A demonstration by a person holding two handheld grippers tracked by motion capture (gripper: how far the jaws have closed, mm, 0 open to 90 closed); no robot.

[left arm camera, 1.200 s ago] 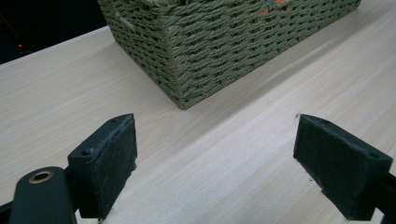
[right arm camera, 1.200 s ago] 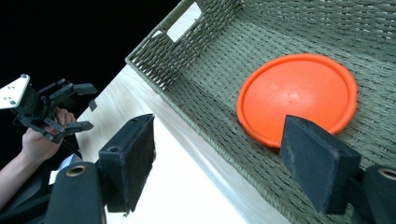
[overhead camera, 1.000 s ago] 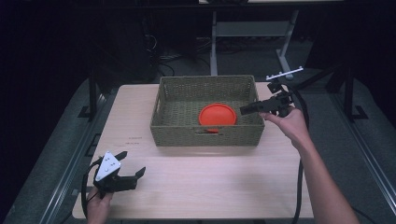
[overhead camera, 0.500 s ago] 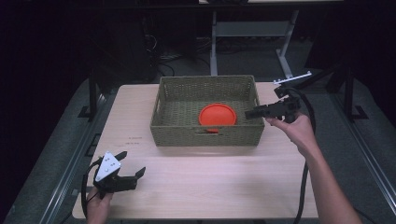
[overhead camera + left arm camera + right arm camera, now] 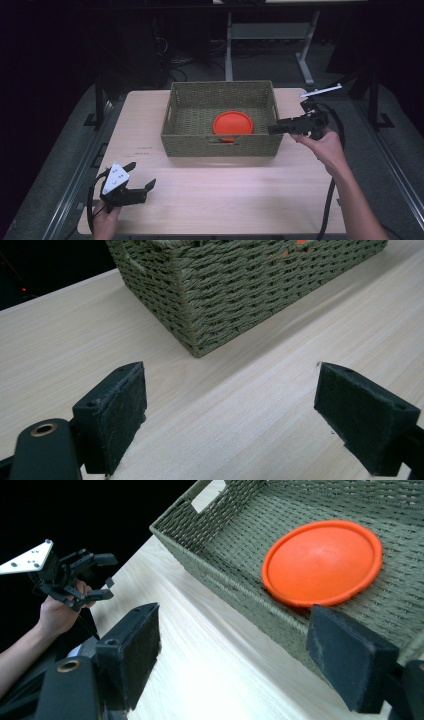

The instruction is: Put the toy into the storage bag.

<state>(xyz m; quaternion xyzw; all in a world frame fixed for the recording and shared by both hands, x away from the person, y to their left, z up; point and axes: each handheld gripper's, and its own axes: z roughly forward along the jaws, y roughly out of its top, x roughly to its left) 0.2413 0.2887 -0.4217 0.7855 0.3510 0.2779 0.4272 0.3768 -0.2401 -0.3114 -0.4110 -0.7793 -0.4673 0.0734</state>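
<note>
Orange plate lies in the woven basket, both our grippers empty.

Nearest us, our left gripper [image 5: 142, 187] rests at the table's [image 5: 235, 200] front left corner, jaws apart. Farther on, our right gripper [image 5: 273, 129] hangs beside the basket's [image 5: 220, 145] right end, its jaws just opened wide with nothing between them. Inside the basket the orange plate [image 5: 233, 123] lies flat, right of centre.
</note>
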